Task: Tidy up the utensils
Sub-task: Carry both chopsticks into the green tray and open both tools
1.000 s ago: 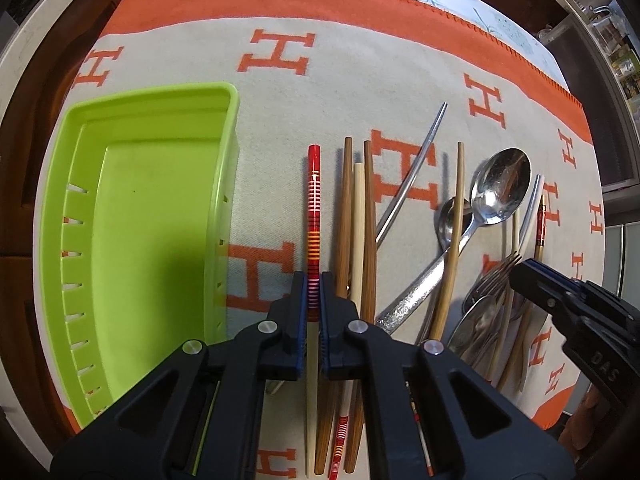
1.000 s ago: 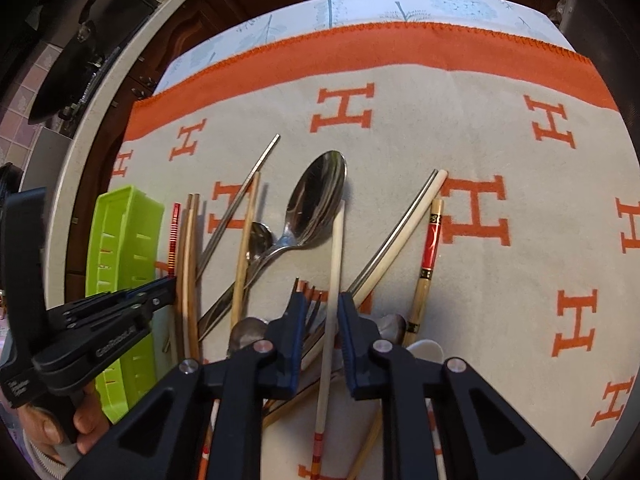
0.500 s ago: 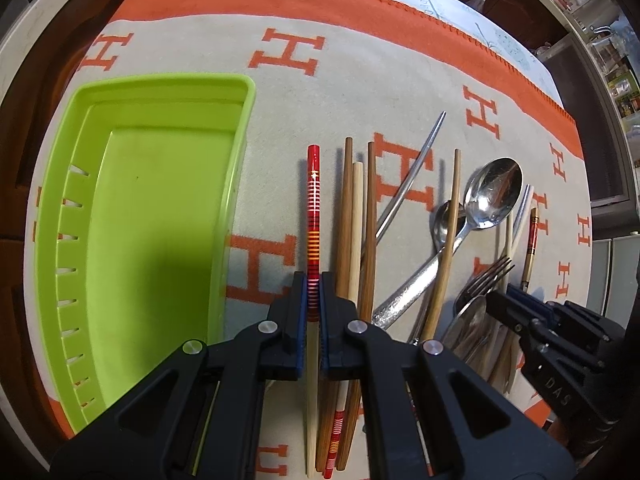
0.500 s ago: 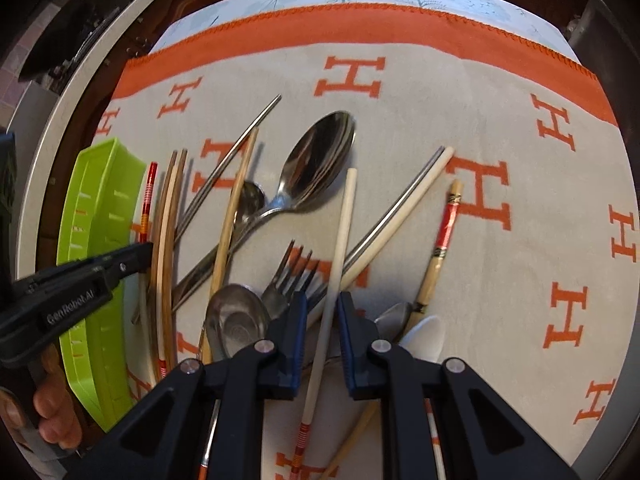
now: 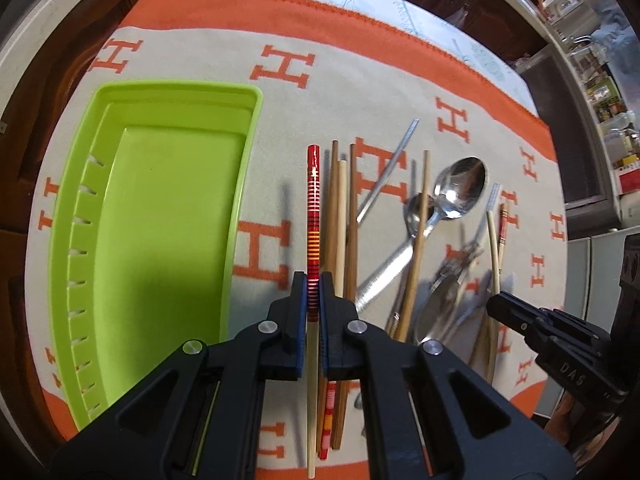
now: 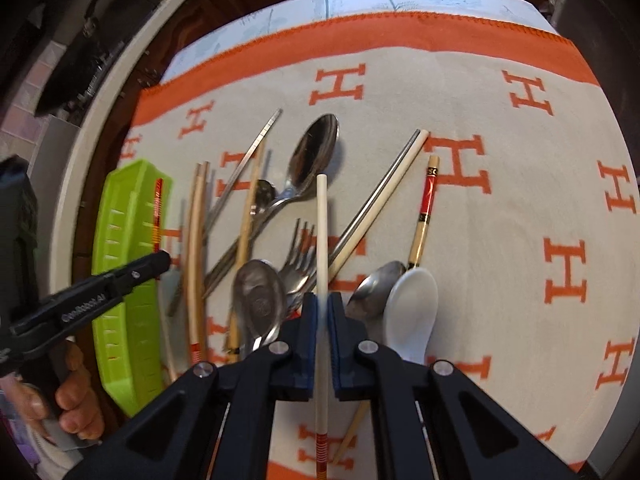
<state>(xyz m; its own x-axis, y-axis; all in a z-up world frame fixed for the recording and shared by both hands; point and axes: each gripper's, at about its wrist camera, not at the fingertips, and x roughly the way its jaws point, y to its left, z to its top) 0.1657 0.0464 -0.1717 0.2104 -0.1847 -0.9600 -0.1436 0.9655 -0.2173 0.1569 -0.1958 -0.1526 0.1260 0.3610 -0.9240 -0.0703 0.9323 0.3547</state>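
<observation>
Chopsticks occupy both grippers: the left gripper [image 5: 314, 286] clamps a red striped chopstick [image 5: 313, 208] at frame centre, beside the green tray [image 5: 160, 216] on the left. The right gripper [image 6: 321, 312] grips a cream chopstick [image 6: 321, 232] above the utensil pile [image 6: 280, 240] mid-frame.

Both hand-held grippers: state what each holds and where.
Left hand-held gripper pinches the red-striped chopstick near mid-length. Right hand-held gripper pinches the cream chopstick near its middle.
</observation>
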